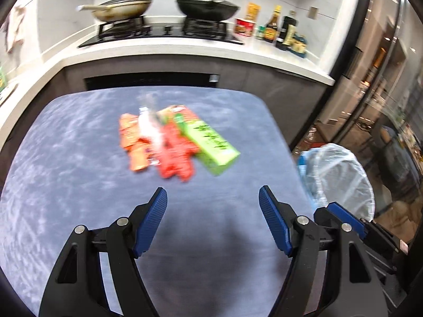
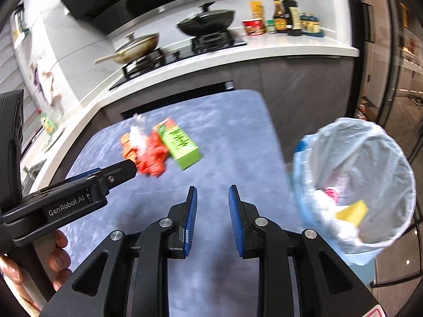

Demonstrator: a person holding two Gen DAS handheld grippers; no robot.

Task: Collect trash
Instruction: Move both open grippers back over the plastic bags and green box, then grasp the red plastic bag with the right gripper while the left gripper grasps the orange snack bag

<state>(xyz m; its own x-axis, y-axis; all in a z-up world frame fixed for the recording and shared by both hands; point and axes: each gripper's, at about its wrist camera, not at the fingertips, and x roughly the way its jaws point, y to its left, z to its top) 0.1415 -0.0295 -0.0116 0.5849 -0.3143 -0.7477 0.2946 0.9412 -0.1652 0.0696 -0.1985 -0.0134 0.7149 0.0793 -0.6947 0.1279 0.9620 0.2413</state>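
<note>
A pile of trash lies mid-table: a green carton (image 1: 211,144) (image 2: 181,142), a crumpled red wrapper (image 1: 175,153) (image 2: 153,159), an orange wrapper (image 1: 133,142) (image 2: 127,145) and a clear plastic bottle (image 1: 150,124) (image 2: 136,134). My left gripper (image 1: 212,200) is open and empty, short of the pile; in the right wrist view its finger (image 2: 116,175) reaches toward the red wrapper. My right gripper (image 2: 212,200) is open and empty, over the table's right part. A blue bin with a clear bag (image 2: 330,142) (image 1: 341,174) stands right of the table, with some trash inside.
The blue-grey table (image 1: 79,158) (image 2: 238,132) sits before a kitchen counter (image 1: 169,50) with a stove, two woks (image 1: 206,6) and several bottles (image 1: 280,30). A glass door is at the right.
</note>
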